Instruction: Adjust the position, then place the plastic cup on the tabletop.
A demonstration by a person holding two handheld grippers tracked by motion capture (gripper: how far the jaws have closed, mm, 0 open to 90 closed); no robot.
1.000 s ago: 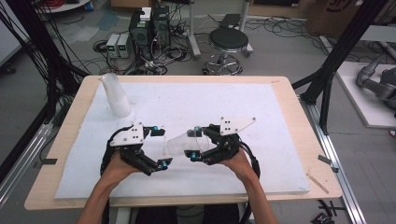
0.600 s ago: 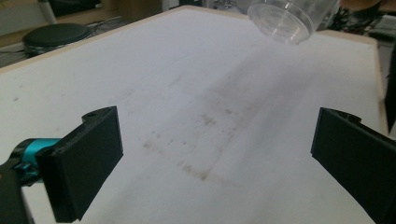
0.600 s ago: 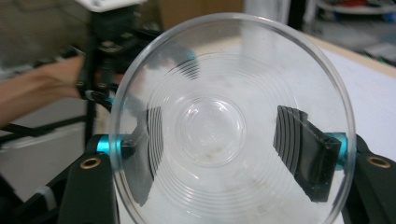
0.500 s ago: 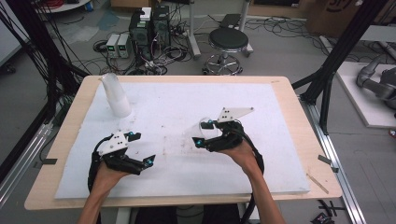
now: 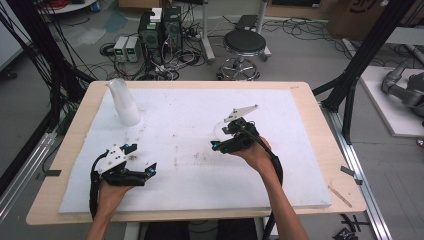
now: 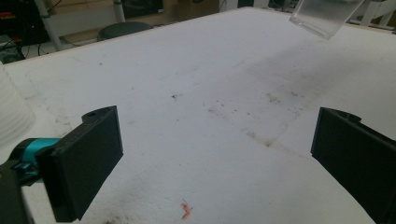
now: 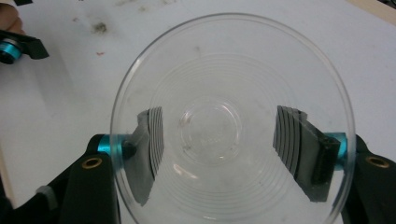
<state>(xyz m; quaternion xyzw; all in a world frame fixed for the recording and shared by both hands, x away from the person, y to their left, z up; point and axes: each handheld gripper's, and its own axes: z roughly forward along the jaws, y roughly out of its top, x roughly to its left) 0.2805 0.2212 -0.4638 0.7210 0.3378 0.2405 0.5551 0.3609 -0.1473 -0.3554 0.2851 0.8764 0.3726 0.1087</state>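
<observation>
Nearest the person, at the left of the white mat (image 5: 300, 150), the left gripper (image 5: 142, 161) sits low over the mat in the person's left hand (image 5: 111, 192). Its jaws are spread wide with nothing between them; in the left gripper view only stained mat lies in the gap, and the left gripper (image 6: 215, 154) points toward the far side.

Farther in and to the right, the right gripper (image 5: 222, 137) is held above the middle of the mat by the right hand (image 5: 255, 156). Its jaws pinch a clear plastic cup (image 5: 221, 129), one on each side of the cup's wall. In the right gripper view the clear plastic cup (image 7: 231, 121) lies on its side between the jaws, its open mouth facing the camera and its base pointing away, clear of the mat. The same cup's base shows at the top right of the left gripper view, well apart from the left jaws.

At the far left of the mat stands a stack of white cups (image 5: 124, 102), upside down, well away from both grippers.
</observation>
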